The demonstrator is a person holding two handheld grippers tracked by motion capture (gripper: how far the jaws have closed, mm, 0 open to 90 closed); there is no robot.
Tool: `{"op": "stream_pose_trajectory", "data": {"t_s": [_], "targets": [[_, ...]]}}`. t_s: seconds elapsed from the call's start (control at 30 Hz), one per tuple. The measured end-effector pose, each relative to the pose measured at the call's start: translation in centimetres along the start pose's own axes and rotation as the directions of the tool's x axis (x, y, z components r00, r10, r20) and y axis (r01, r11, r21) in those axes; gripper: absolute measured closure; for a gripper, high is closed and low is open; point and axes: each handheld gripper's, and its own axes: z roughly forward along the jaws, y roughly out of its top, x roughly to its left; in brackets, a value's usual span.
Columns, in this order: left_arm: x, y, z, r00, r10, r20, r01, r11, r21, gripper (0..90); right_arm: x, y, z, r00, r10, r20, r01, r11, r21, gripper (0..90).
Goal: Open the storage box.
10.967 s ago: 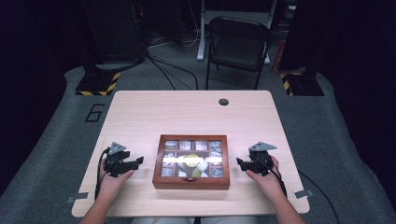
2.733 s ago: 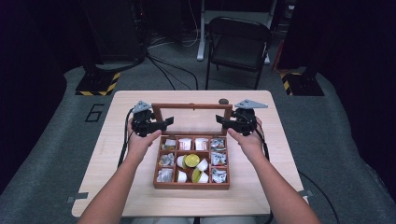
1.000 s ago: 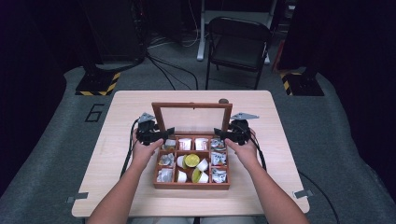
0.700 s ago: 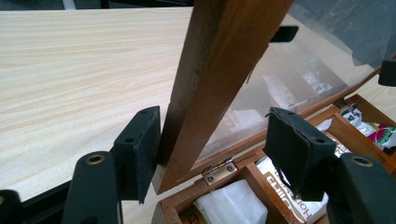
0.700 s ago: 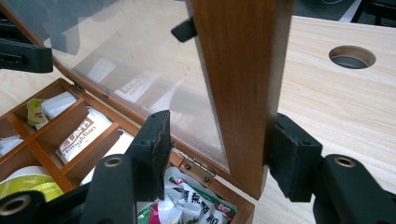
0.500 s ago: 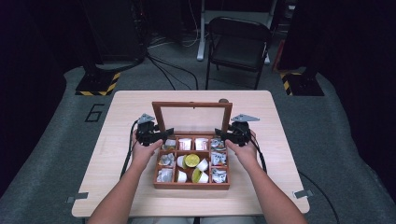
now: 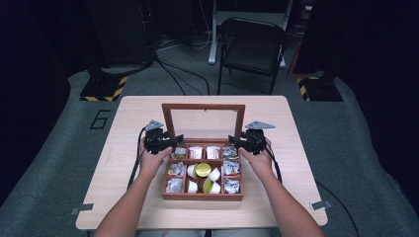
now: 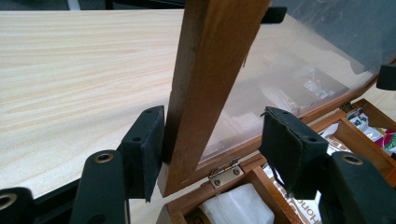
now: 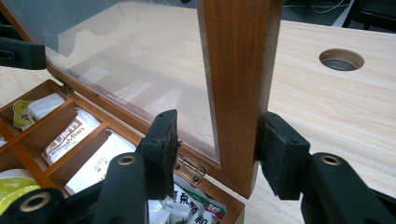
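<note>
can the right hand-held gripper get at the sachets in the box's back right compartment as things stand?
Probably yes. The glass lid stands raised, leaving the box uncovered, and the back right sachets lie right below the right hand-held gripper. But its jaws straddle the lid's side rail, so it must back off first.

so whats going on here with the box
A person is working a wooden tea box on the table with a gripper in each hand. Its glass lid stands raised on its hinges at the back. The left gripper straddles one side rail of the lid frame, the right gripper the other; both sets of jaws have just been closing on the rails, with one pad touching and a gap at the other. Tea packets and small cups fill the compartments.
</note>
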Motion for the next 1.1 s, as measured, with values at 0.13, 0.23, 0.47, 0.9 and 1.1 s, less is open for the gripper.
{"op": "stream_pose_trajectory", "data": {"t_s": [0.13,0.23,0.47,0.9,1.1], "targets": [[0.1,0.0,0.1,0.9999,-0.005,-0.009,0.005,1.0000,0.005,41.9,-0.2,0.1,0.1,1.0000,-0.006,0.003,0.006,1.000,0.006,52.7],[0.2,0.0,0.1,0.9999,-0.011,-0.007,0.011,0.9999,0.004,42.1,-0.3,0.1,0.1,1.0000,-0.007,0.004,0.007,1.000,0.006,53.1],[0.7,0.1,0.3,0.9997,-0.022,-0.004,0.022,0.9997,0.003,46.2,-0.5,0.2,0.4,0.9999,0.008,0.012,-0.008,1.000,0.009,53.9],[1.2,-0.2,1.0,0.9971,-0.073,-0.025,0.073,0.9973,0.013,49.6,-1.3,0.2,1.4,0.9932,0.116,-0.005,-0.116,0.993,0.023,56.1],[1.3,-0.1,1.2,0.9954,-0.090,-0.032,0.091,0.9958,0.016,50.3,-1.3,0.2,1.6,0.9908,0.135,0.002,-0.135,0.990,0.034,55.6]]}}
